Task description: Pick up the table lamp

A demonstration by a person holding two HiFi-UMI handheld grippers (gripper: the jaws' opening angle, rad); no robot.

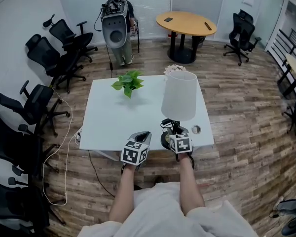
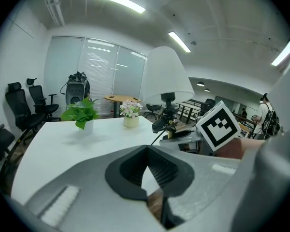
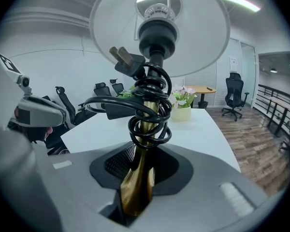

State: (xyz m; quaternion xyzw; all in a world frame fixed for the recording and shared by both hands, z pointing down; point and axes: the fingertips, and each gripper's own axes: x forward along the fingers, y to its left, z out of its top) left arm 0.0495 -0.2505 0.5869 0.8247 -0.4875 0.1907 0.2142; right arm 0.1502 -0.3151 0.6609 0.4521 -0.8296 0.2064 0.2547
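The table lamp has a white shade (image 1: pixel 179 95), a brass stem (image 3: pixel 142 173) and a black cord coiled round the stem (image 3: pixel 150 112). It stands near the front right edge of the white table (image 1: pixel 108 122). My right gripper (image 1: pixel 176 133) is shut on the lower stem, which fills the gap between its jaws in the right gripper view (image 3: pixel 137 178). My left gripper (image 1: pixel 142 135) hovers at the table's front edge, just left of the lamp, jaws together and holding nothing (image 2: pixel 147 170). From there the lamp shade (image 2: pixel 165 76) shows to the right.
A potted green plant (image 1: pixel 129 82) and a small flower pot (image 1: pixel 173 69) stand at the table's far side. Black office chairs (image 1: pixel 39 102) line the left wall. A round wooden table (image 1: pixel 186 22) and a person (image 1: pixel 119 28) are at the back. A cable (image 1: pixel 64 147) runs on the floor.
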